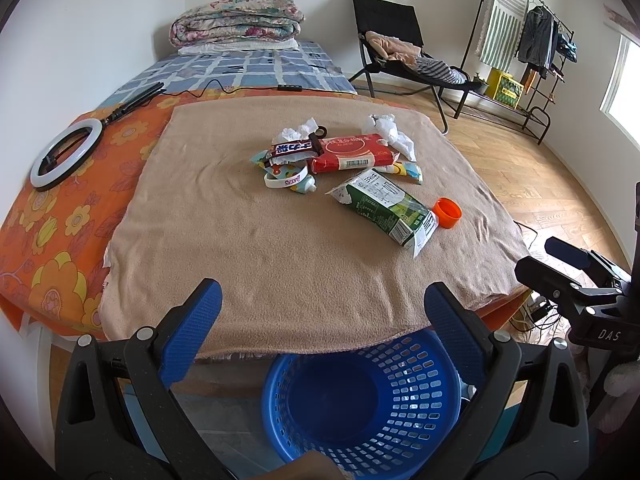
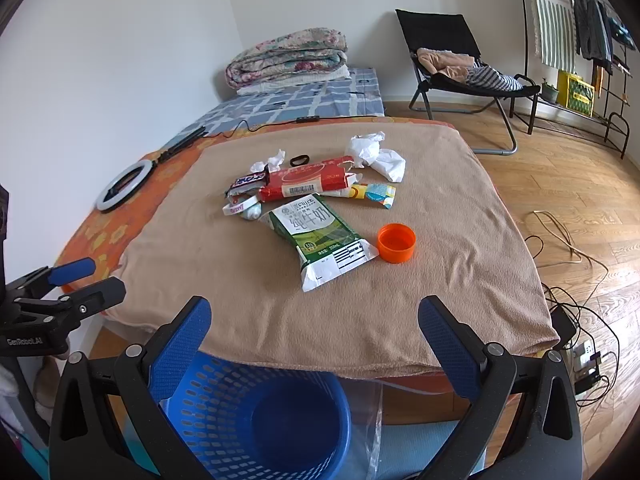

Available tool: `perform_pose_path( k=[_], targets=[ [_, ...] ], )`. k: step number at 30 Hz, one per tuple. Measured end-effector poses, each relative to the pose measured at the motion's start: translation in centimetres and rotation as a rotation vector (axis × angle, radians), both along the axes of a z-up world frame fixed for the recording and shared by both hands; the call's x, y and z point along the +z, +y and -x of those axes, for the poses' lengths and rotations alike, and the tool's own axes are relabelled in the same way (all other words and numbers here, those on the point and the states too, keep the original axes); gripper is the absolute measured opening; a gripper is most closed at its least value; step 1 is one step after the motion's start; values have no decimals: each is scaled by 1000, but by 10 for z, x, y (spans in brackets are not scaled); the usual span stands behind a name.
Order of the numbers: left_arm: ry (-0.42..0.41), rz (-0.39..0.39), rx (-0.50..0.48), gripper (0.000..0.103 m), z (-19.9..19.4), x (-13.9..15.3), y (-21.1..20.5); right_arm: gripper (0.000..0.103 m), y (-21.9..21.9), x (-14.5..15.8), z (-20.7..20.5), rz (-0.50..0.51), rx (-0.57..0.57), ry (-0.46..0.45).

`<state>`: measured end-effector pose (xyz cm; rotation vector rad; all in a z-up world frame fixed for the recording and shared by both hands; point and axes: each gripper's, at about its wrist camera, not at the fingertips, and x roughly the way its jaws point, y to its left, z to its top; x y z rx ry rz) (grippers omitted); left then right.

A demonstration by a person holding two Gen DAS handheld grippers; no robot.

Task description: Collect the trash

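Open left tool (image 1: 322, 300) above blue basket (image 1: 362, 408)

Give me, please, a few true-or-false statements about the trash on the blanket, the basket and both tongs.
1. The blue basket holds no trash. True.
2. The orange cap sits on the milk carton. False: it lies beside it on the blanket.
3. The left tongs grip a tissue. False: they are open and hold nothing.
4. The right tongs are open. True.
5. The red packet lies beyond the carton. True.
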<state>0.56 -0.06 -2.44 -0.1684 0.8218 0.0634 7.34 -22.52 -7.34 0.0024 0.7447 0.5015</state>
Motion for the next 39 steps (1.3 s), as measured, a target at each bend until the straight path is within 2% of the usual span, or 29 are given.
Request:
perform_pose_path(
  k=[28,39],
  targets=[
    [5,8,9,103,0,-2,7,102,-5,-8,1,16,-8,2],
    [1,10,-3,103,-2,1,12,102,-14,-5,-4,-11,1,-12]
  ],
)
